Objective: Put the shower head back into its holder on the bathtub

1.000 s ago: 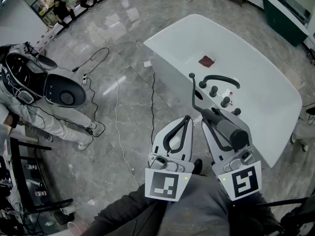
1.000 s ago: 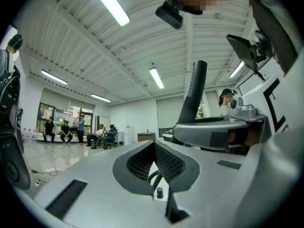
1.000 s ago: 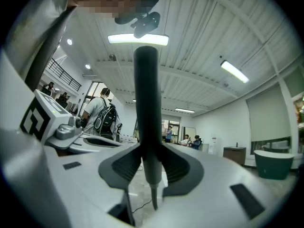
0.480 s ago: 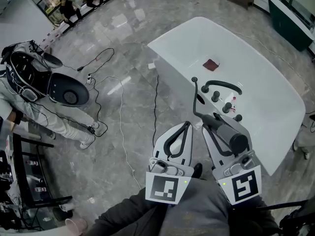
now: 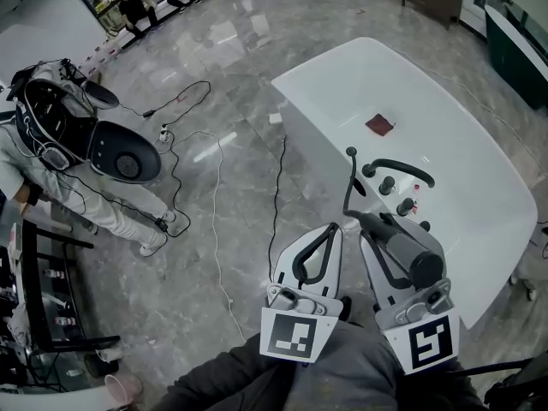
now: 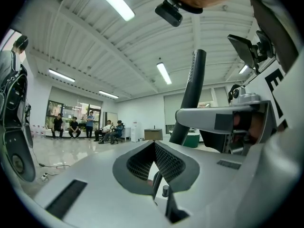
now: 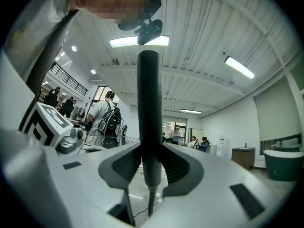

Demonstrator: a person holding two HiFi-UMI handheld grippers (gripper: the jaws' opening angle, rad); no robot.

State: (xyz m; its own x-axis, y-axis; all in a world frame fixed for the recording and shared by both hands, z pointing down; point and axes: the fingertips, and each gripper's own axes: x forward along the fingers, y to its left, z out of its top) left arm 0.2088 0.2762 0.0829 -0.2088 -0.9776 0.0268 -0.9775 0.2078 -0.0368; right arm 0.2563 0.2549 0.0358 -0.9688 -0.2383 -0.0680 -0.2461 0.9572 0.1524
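Head view: the left gripper [image 5: 330, 229] has its fingers together and empty. Beside it, the right gripper [image 5: 387, 224] grips the dark shower head [image 5: 409, 253], whose hose [image 5: 348, 187] runs beyond the fingertips toward the black fittings [image 5: 396, 171] on the white bathtub [image 5: 462, 135]. Left gripper view: the fingers [image 6: 137, 163] meet at their tips, with the shower head [image 6: 192, 94] to their right. Right gripper view: the fingers [image 7: 118, 167] are clamped on the shower head [image 7: 148, 103], which stands upright between them.

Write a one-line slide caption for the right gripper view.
Right claw shut on the dark shower head, its handle standing upright before a ribbed white ceiling.
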